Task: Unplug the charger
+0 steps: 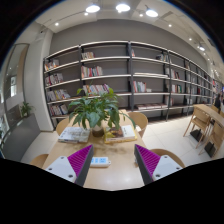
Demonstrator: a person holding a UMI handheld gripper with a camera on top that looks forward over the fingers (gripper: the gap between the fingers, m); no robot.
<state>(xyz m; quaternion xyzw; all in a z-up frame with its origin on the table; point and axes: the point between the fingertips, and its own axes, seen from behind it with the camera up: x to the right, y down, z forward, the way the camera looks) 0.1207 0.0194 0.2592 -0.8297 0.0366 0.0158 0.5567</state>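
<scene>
A small white power strip or charger block [100, 161] lies flat on the wooden table [118, 172], just ahead of my left finger and slightly inside the gap. My gripper [113, 160] hangs above the table with its magenta pads [80, 158] wide apart and nothing held between them. No cable or plug is plain to see on the white block from here.
A potted green plant [95, 108] stands mid-table beyond the fingers, with books or papers [74, 134] beside it. Chairs [139, 122] ring the table. Long bookshelves [120, 75] line the far wall; another table with chairs [208, 125] stands at right.
</scene>
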